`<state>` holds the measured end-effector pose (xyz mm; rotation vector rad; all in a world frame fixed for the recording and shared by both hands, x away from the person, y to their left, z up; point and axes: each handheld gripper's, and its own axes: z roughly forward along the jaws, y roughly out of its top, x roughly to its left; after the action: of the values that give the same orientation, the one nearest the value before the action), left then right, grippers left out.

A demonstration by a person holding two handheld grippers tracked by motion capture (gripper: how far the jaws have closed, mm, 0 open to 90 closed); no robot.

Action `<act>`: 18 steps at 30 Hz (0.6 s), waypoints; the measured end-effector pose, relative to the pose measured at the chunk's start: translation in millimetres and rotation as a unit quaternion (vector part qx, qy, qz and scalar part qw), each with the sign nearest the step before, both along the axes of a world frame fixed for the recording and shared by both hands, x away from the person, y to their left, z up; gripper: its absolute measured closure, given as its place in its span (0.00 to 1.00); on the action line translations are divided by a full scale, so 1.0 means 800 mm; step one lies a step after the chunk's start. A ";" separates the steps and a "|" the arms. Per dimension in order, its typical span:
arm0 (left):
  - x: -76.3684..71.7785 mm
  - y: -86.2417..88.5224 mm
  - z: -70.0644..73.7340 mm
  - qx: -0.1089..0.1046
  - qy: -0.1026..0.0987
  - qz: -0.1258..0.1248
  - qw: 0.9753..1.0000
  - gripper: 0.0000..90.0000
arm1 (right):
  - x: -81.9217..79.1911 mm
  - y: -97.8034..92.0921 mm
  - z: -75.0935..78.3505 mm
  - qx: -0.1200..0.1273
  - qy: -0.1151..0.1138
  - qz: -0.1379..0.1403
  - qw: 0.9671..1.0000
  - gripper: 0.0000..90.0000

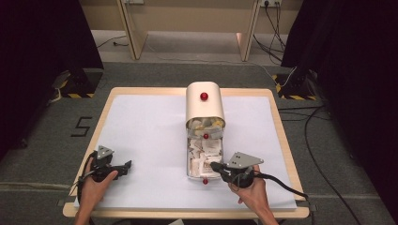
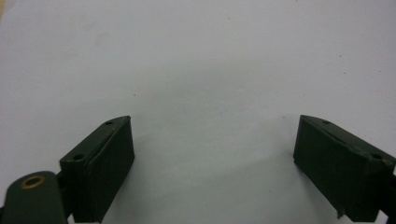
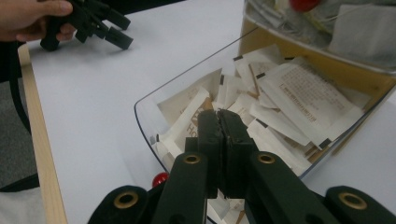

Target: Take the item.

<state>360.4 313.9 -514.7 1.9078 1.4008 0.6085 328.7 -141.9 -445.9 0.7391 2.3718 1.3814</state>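
A white sheet (image 1: 145, 136) covers the wooden table (image 1: 280, 136). The left gripper (image 2: 212, 154) rests on it, jaws wide, nothing between. The right gripper (image 3: 223, 140), jaws pressed together and empty, hovers over the sachets (image 3: 285, 100) in the clear drawer (image 3: 144, 112) pulled from a cream dispenser (image 1: 204, 105).

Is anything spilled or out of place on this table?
Nothing is spilled. The paper packets lie jumbled but inside the pulled-out clear drawer of the cream box. The white table cover is bare around it.

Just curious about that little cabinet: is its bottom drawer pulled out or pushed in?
Pulled out. The clear drawer sticks forward from the cream cabinet, showing paper packets inside.
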 end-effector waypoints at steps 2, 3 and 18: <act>0.000 0.000 0.000 -0.001 -0.001 0.001 1.000 0.13 | 0.000 -0.004 0.005 0.007 -0.004 -0.006 1.000 0.98; 0.000 0.000 0.000 -0.002 -0.001 0.001 1.000 0.13 | 0.000 -0.006 0.007 0.009 -0.006 -0.007 1.000 0.98; 0.000 0.000 0.000 0.000 0.000 0.000 1.000 0.13 | 0.005 -0.045 0.041 0.035 -0.037 -0.053 0.997 0.98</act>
<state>360.4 313.9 -514.7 1.9077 1.4006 0.6082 332.4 -178.3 -413.2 0.8071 2.2038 1.4291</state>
